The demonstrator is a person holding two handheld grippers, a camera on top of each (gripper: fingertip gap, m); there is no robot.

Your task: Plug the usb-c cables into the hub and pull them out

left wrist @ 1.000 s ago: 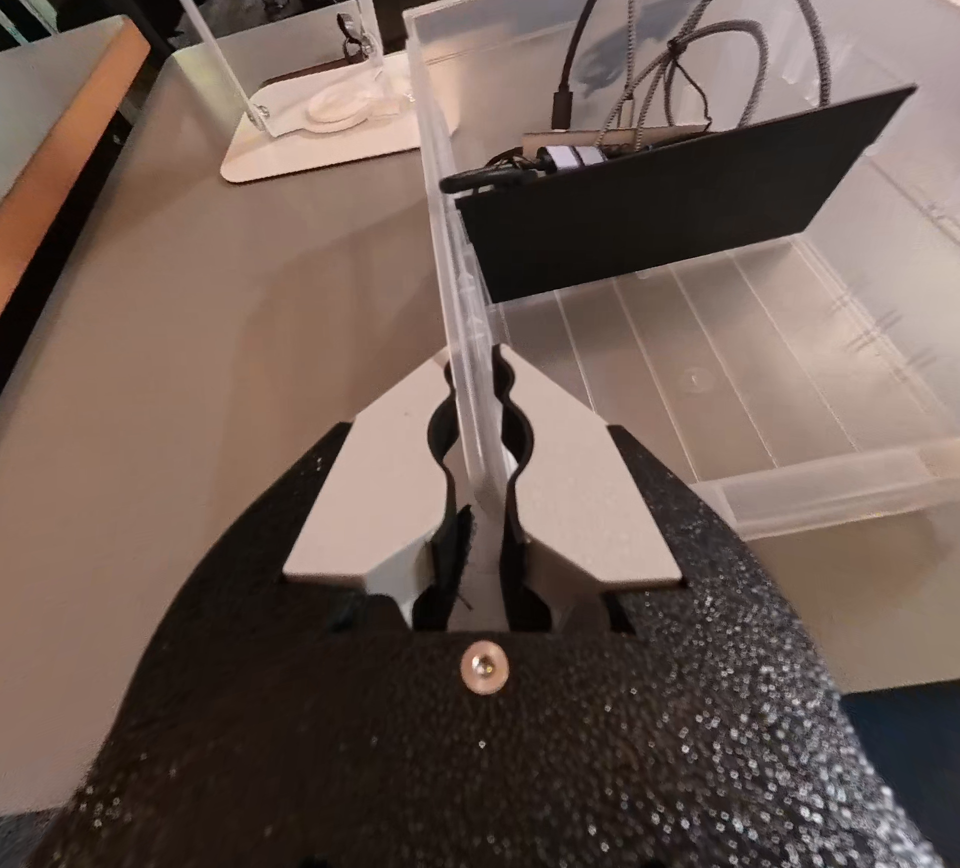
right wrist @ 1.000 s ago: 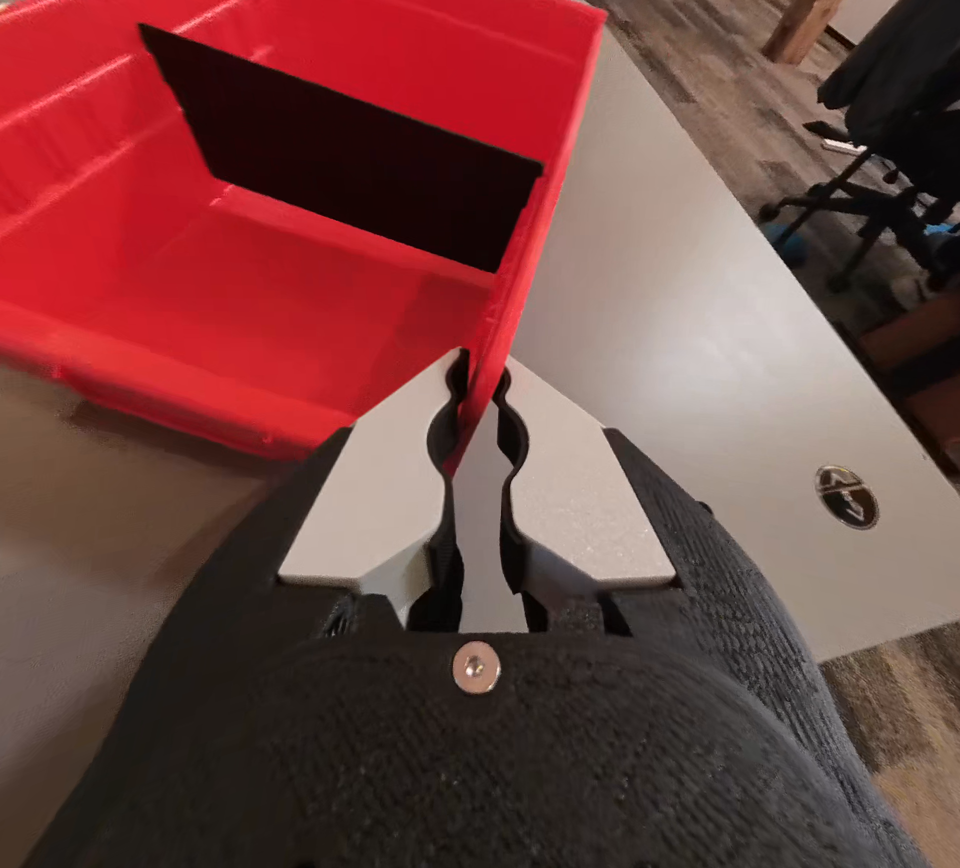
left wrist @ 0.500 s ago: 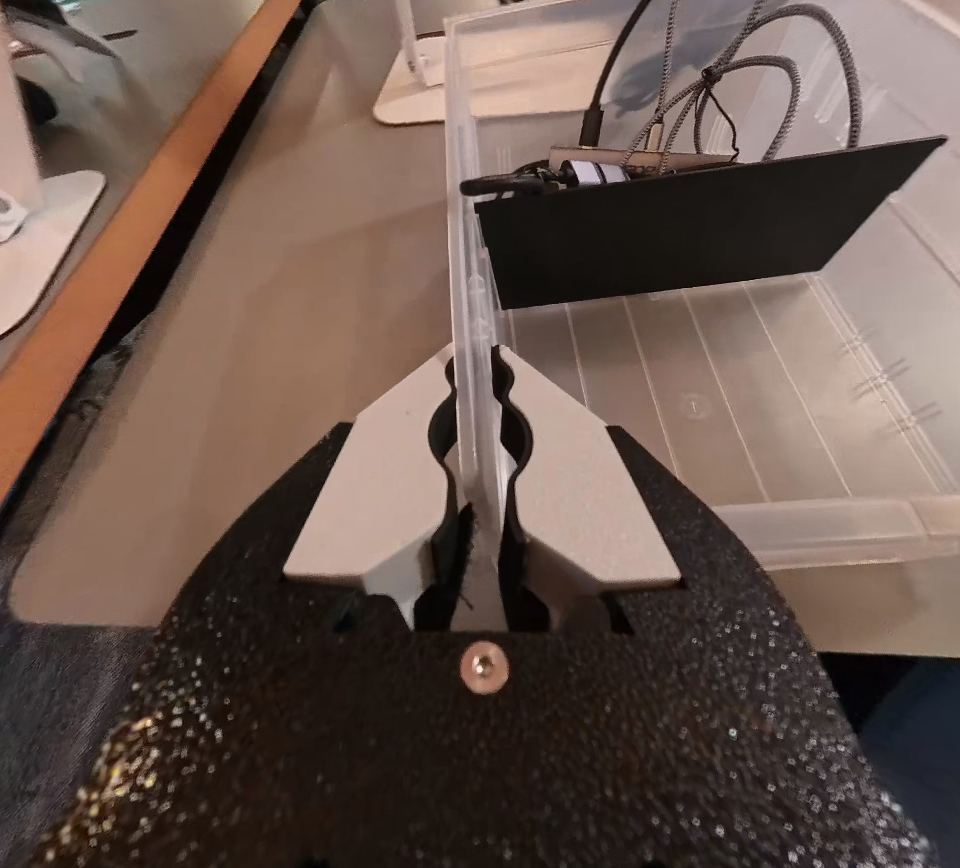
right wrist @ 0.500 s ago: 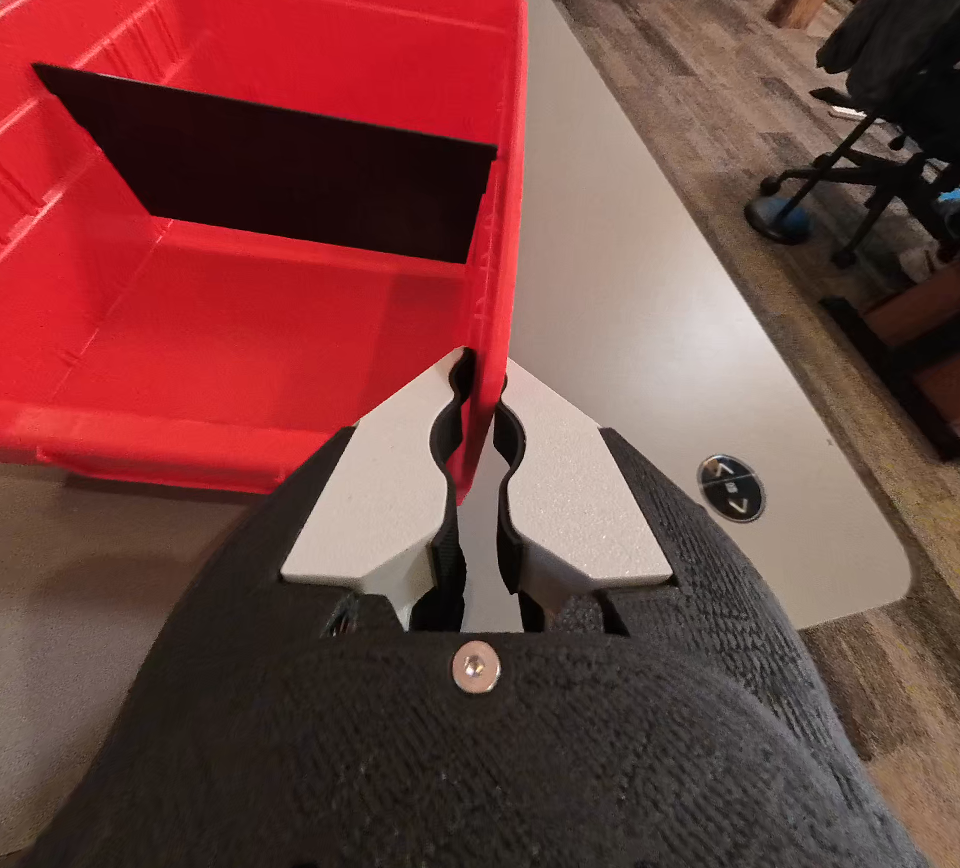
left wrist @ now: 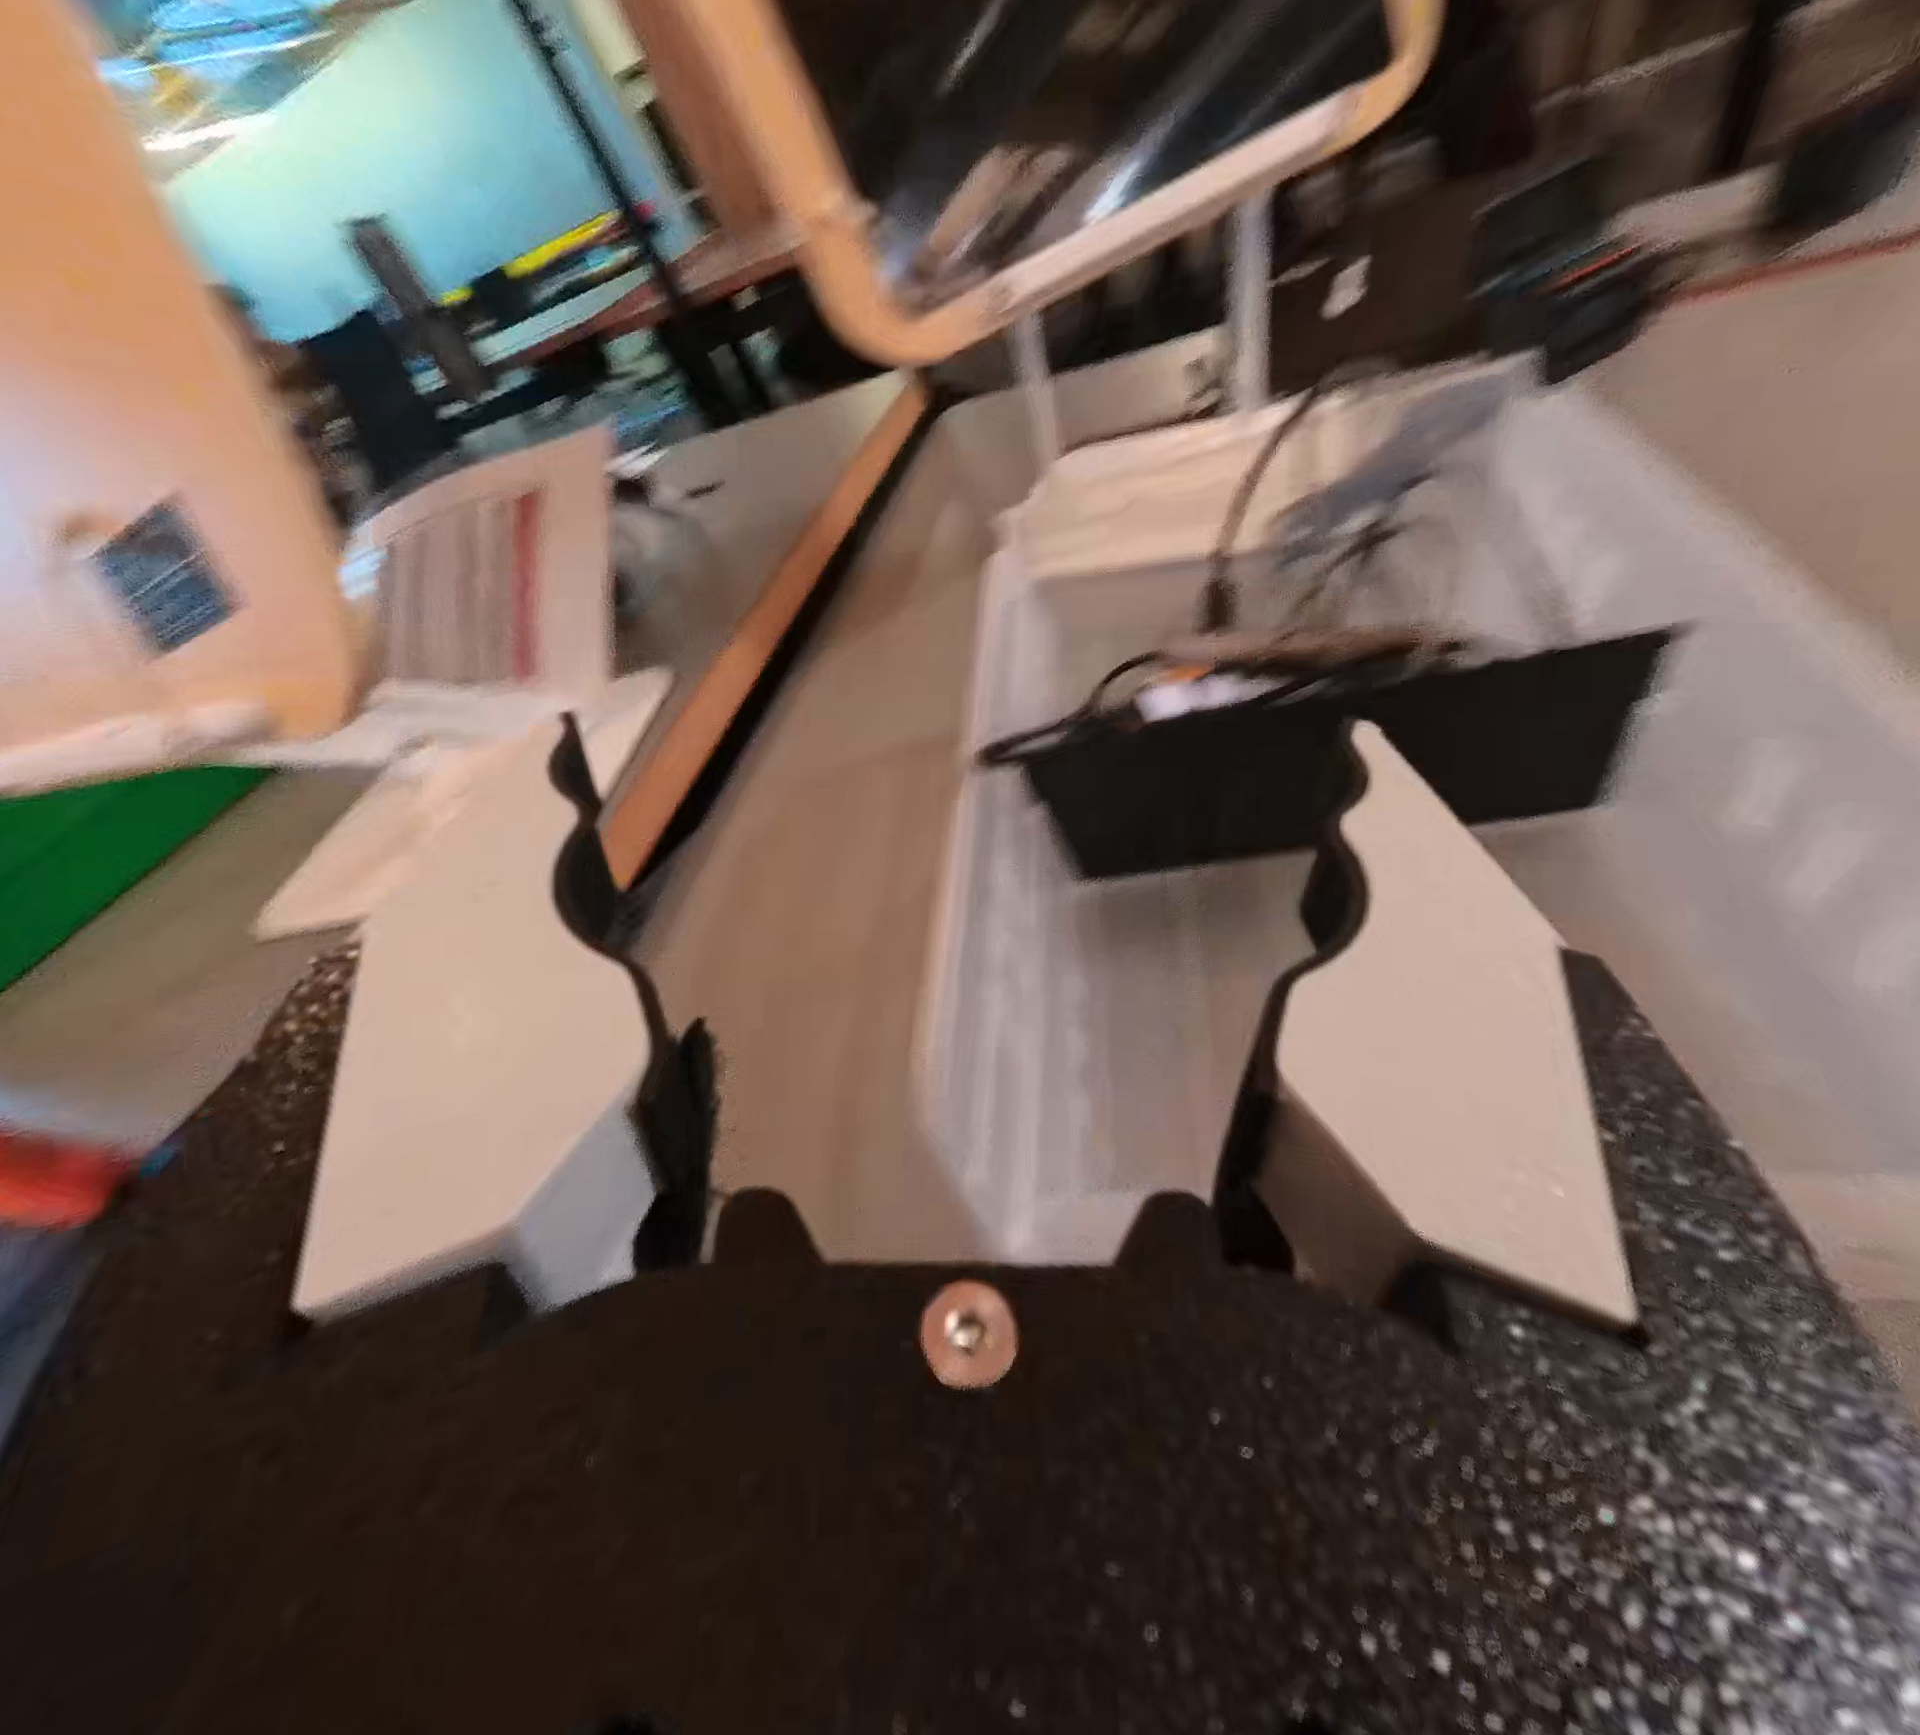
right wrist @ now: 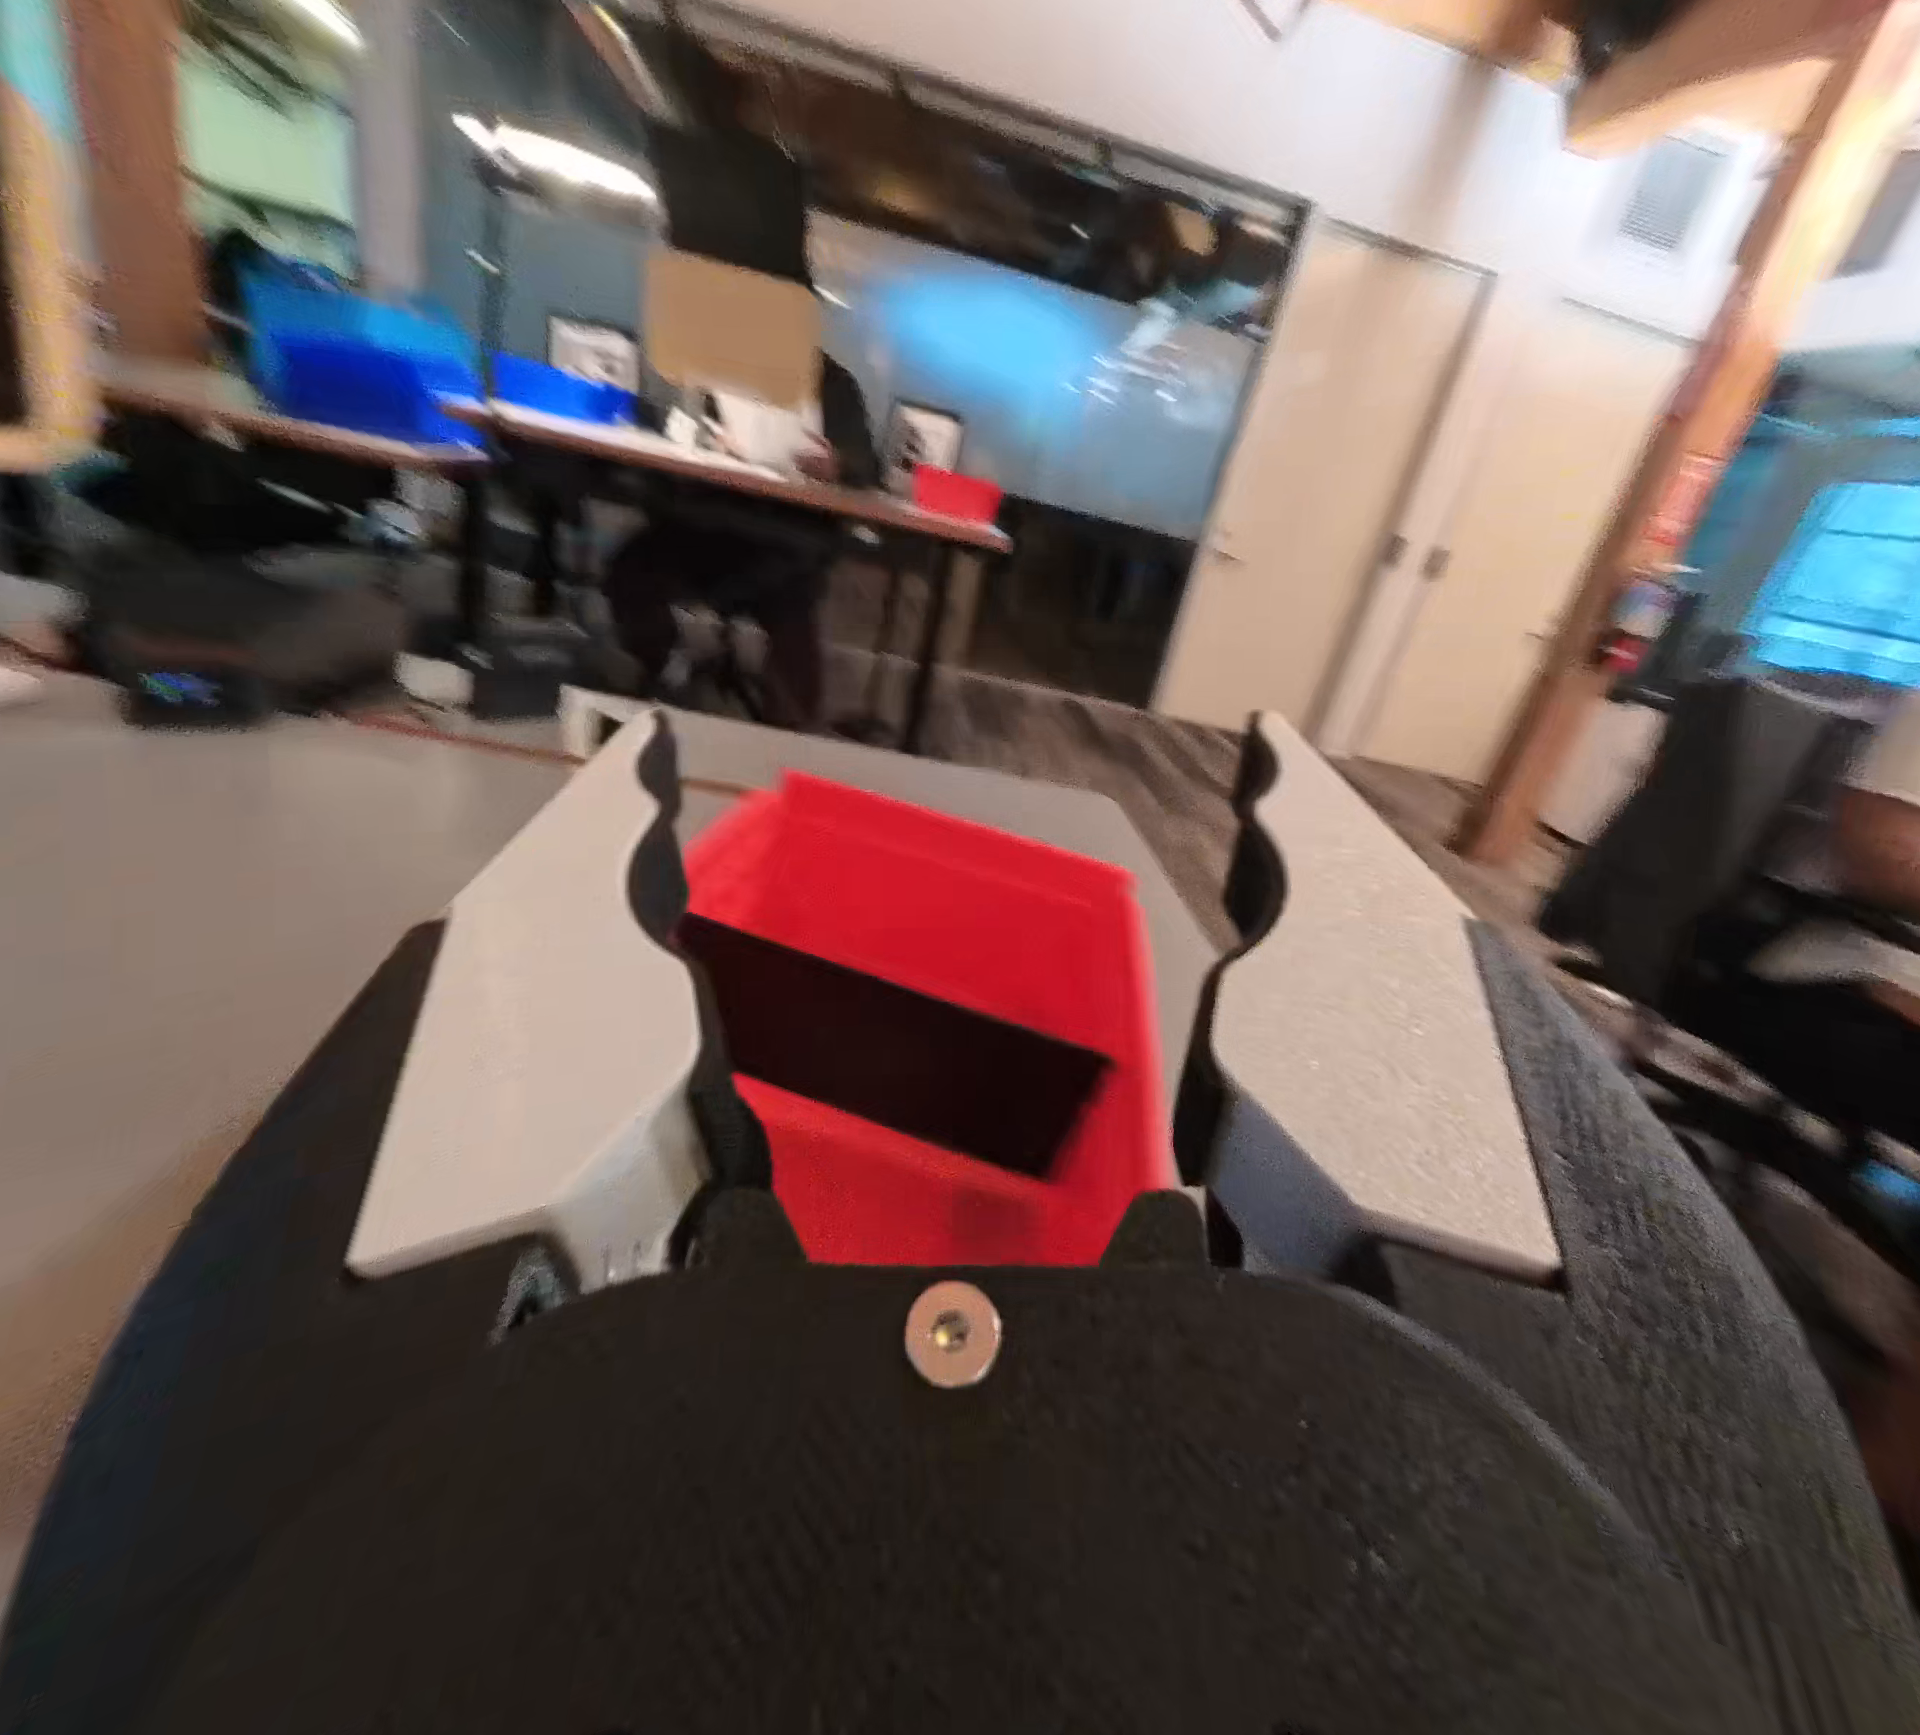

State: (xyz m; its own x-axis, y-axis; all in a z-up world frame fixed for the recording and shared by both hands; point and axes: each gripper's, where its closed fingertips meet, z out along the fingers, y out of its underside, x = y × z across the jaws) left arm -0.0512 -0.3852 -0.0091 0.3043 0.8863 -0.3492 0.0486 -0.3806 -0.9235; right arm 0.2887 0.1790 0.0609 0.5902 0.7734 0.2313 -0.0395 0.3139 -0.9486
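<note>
In the blurred left wrist view, my left gripper [left wrist: 961, 735] is open and empty, raised above the near left wall of a clear plastic bin [left wrist: 971, 947]. Behind the bin's black divider [left wrist: 1507, 750] lies the hub [left wrist: 1278, 651] with a black cable [left wrist: 1242, 511] and grey braided cables [left wrist: 1351, 522] rising from it. In the right wrist view, my right gripper [right wrist: 956, 729] is open and empty, raised above a red bin [right wrist: 925, 864] with a black divider [right wrist: 894, 1041] across it; the red bin looks empty.
Both bins stand on a grey table [left wrist: 810, 854]. A white stand base [left wrist: 457, 812] sits left of the clear bin, by a neighbouring table's wood edge [left wrist: 748, 646]. Farther off are desks with blue bins [right wrist: 364, 355] and a seated person [right wrist: 727, 532].
Both grippers let go of their bin walls, opened wide, and lifted up and back. The views tilted upward and blurred with the motion. Both bins stay on the table.
</note>
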